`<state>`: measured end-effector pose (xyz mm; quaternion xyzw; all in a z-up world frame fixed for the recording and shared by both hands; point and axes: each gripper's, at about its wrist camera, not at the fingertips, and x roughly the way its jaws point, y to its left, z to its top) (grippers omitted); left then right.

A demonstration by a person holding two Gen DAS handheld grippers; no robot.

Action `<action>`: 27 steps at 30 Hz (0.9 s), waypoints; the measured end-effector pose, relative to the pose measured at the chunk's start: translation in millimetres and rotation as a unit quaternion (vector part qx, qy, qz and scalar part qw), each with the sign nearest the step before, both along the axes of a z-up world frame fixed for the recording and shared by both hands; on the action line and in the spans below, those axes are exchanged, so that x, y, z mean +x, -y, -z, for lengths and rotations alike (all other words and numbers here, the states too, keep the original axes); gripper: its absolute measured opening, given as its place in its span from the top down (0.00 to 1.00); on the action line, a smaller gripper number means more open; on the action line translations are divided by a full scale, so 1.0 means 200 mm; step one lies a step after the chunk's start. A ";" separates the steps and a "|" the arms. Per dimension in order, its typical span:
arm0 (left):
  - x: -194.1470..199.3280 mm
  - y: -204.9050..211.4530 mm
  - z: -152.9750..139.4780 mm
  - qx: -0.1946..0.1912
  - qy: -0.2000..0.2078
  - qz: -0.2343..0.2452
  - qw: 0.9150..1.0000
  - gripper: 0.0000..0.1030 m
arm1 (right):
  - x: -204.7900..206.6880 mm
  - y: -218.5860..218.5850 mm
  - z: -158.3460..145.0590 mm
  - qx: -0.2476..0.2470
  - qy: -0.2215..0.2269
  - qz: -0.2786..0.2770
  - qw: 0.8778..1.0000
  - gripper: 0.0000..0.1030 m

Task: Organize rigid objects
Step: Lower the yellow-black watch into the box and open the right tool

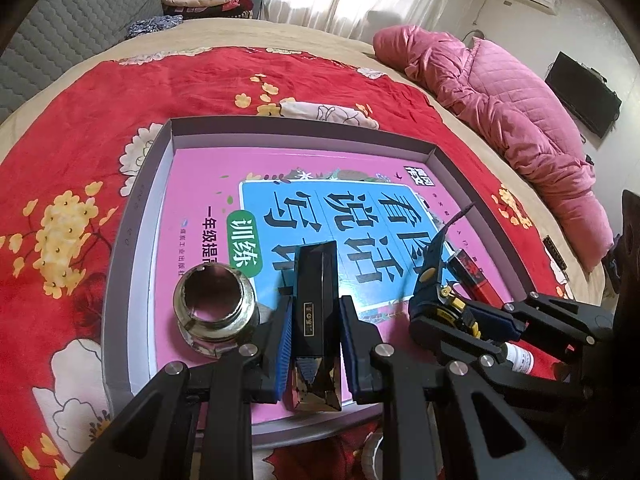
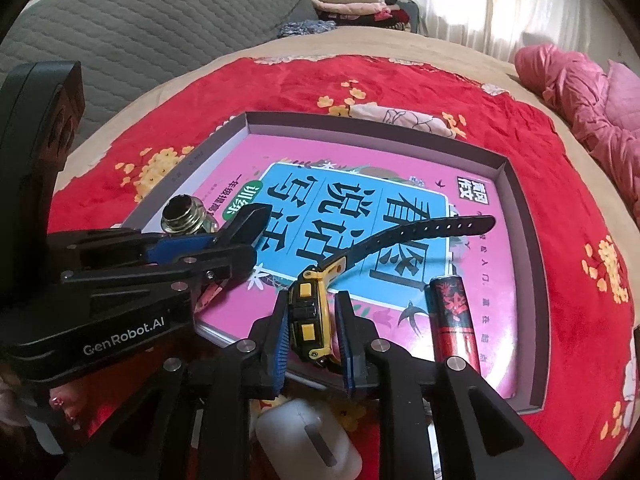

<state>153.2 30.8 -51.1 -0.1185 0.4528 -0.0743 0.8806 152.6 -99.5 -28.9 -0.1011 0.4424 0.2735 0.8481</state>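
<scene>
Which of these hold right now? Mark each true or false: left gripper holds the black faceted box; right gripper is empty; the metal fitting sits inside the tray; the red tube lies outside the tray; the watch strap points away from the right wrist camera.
1. Left gripper holds the black faceted box: true.
2. Right gripper is empty: false; it grips the yellow-black watch.
3. Metal fitting sits inside the tray: true.
4. Red tube lies outside the tray: false; it lies inside, on the pink book.
5. Watch strap points away from the camera: true.
</scene>
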 end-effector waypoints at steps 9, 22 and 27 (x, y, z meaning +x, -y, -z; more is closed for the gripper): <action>-0.01 0.01 0.00 0.010 0.003 0.004 1.000 0.78 | -0.02 -0.03 -0.02 -0.018 0.014 -0.011 1.000 0.69; -0.01 0.04 0.00 0.031 0.009 0.011 0.999 0.78 | -0.05 0.01 -0.09 -0.061 0.070 0.001 0.996 0.52; -0.01 0.05 0.00 0.041 0.011 0.011 0.999 0.78 | -0.08 0.08 -0.13 -0.057 0.080 0.011 0.995 0.51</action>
